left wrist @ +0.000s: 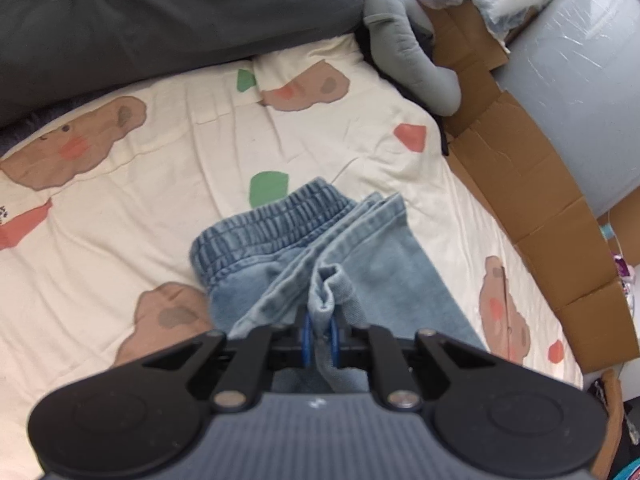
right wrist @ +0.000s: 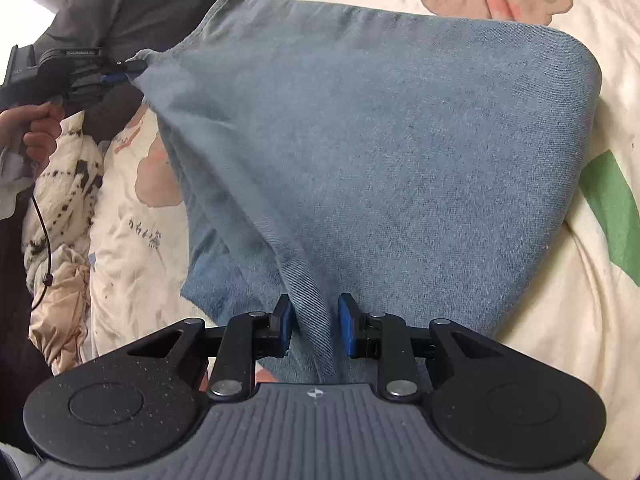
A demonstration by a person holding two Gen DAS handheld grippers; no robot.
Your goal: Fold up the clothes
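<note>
Left gripper (left wrist: 319,334) is pinched nearly all the way closed on a bunched corner of the jeans (left wrist: 320,256), blue pads squeezing a wad of denim at the hem end. Right gripper (right wrist: 314,330) has its pads partway closed with a ridge of the same denim running between them; the fabric fills most of the gap, so I'd call it gripped, though the pads look looser than on the left.

From my right camera I can see the left gripper (right wrist: 120,72) off to the side, a hand (right wrist: 34,130) on its handle, tugging the fabric taut so the jeans (right wrist: 380,140) lift in a sheet off the bedsheet (right wrist: 580,320).

Jeans sit mid-bed on the cream bear-print bedsheet (left wrist: 160,168), elastic waistband (left wrist: 272,216) at the far end, legs stacked on each other. So I reckon the lengthwise fold is done and I'm partway into bringing the hem up toward the waistband. Still left: lay it down, flatten, maybe one more fold.

Writing: small white lettering on the left gripper's body, too blurry to read for sure. Some dark script printed on the sheet, can't make it out either.
</note>
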